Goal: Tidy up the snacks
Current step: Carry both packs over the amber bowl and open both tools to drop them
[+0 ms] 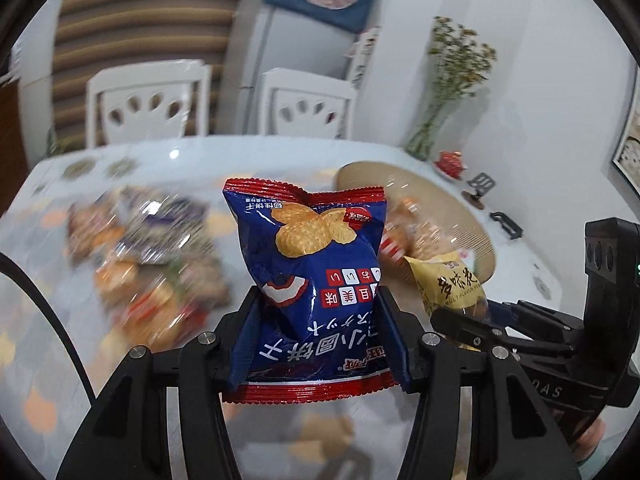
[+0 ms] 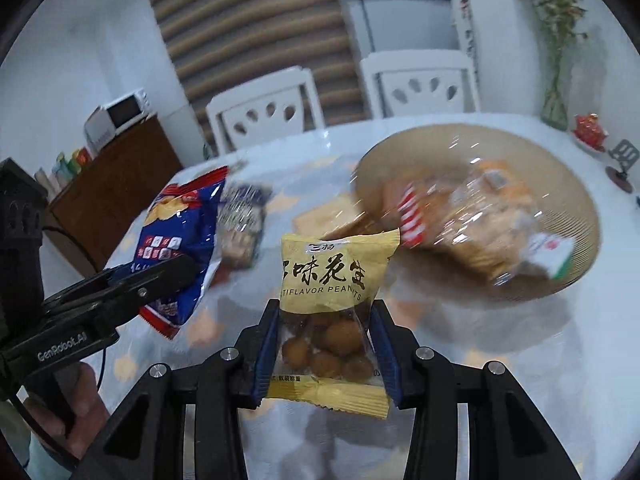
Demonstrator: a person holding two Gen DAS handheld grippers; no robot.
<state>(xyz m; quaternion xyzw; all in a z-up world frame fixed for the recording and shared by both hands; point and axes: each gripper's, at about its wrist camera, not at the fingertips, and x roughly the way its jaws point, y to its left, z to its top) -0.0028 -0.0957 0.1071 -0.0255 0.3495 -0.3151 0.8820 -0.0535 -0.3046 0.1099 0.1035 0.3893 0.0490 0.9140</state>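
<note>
My left gripper (image 1: 320, 300) is shut on a blue biscuit packet (image 1: 312, 272) with red edges, held above the table. It also shows in the right wrist view (image 2: 180, 240), at the left. My right gripper (image 2: 324, 312) is shut on a yellow peanut packet (image 2: 332, 276). That packet also shows in the left wrist view (image 1: 448, 284), at the right. A round woven basket (image 2: 576, 208) to the right holds several snack packets (image 2: 472, 220). A blurred pile of loose snacks (image 1: 152, 248) lies on the table to the left.
The table (image 1: 280, 156) has a pale patterned top. Two white chairs (image 1: 148, 100) stand behind it. A glass vase of flowers (image 1: 440, 120), a red ornament (image 1: 450, 162) and small black stands (image 1: 480, 186) sit at the far right.
</note>
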